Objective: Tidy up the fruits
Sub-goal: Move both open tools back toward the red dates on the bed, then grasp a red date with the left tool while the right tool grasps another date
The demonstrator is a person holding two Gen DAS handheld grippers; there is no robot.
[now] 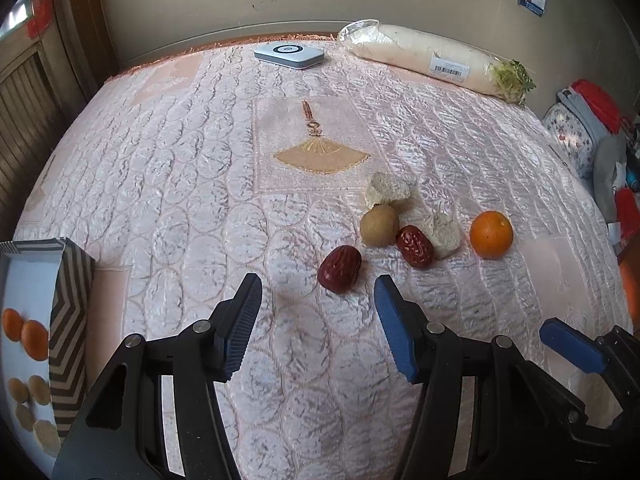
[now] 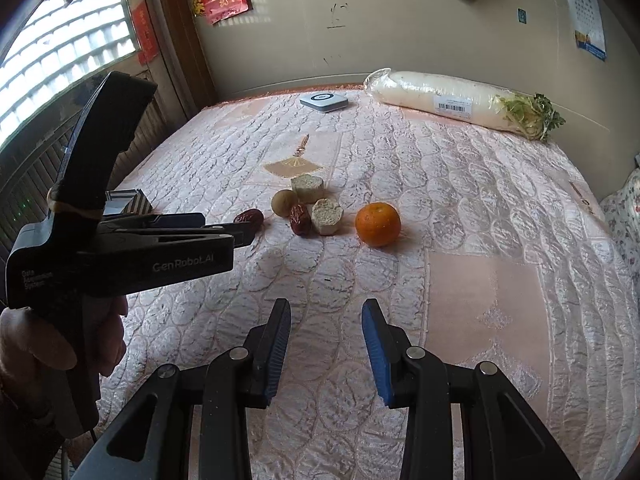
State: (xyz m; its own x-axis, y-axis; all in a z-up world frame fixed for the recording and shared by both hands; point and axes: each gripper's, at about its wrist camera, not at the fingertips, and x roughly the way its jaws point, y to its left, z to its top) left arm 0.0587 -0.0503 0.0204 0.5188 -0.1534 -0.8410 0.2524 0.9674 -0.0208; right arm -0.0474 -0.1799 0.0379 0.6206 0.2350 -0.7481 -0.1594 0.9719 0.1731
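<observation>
On the pink quilted bedspread (image 1: 200,160) lie a red date (image 1: 339,274), a second date (image 1: 415,247), a round brown fruit (image 1: 379,226), an orange (image 1: 491,234) and two pale crumbly chunks (image 1: 386,192). My left gripper (image 1: 316,284) is open, its tips just short of the nearer date with nothing between them. A striped box (image 1: 68,312) at the left edge holds two oranges and several pale round pieces. My right gripper (image 2: 326,306) is open and empty, well short of the orange (image 2: 377,224). The right wrist view shows the left gripper (image 2: 246,232) side-on beside the date (image 2: 250,216).
A wrapped white radish (image 1: 432,60) and a flat white device (image 1: 289,54) lie by the far wall. Bags and clothes (image 1: 588,128) pile up off the bed's right edge. A hand (image 2: 60,352) holds the left gripper's handle. A window (image 2: 68,52) is at the left.
</observation>
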